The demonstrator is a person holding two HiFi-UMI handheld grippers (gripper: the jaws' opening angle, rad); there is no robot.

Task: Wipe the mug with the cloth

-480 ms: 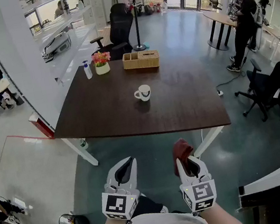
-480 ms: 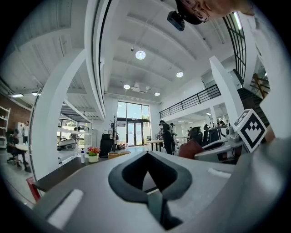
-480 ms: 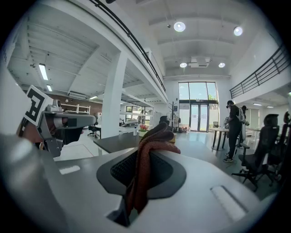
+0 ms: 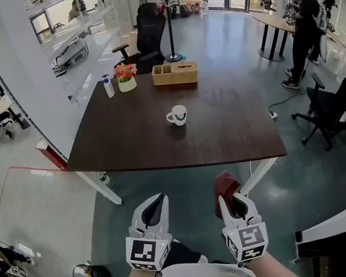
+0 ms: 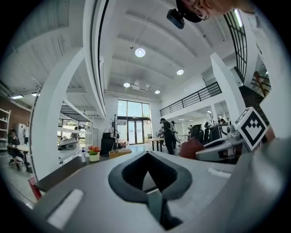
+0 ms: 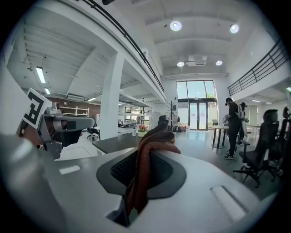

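Dark-brown table = ref pt. White mug stands upright on the table top, roughly mid-width and a bit toward the far edge, handle facing the table's left side.

Along the table's far edge:
- spray bottle at the left corner
- pot w/ pink & orange flowers just beside the bottle
- wicker tray further right

Black office chair and coat stand are behind the far edge.

Both grippers are off the table, held low on its near side, close to the person's torso and well apart from the mug. They sit side by side, not touching.

Left gripper: jaws pressed together at the tips, nothing pinched. In the left gripper view there's only an empty gap btwn the curved pads, w/ the table seen thru it.

Right gripper: jaws clamped on a dark-red cloth. In the right gripper view the cloth is bunched btwn the pads. A fold sticks out past the tips and the rest hangs down the slot.

A person in black stands at another table, off the dark-brown table's right side. Other people are seated beyond its left side, too small to detail.
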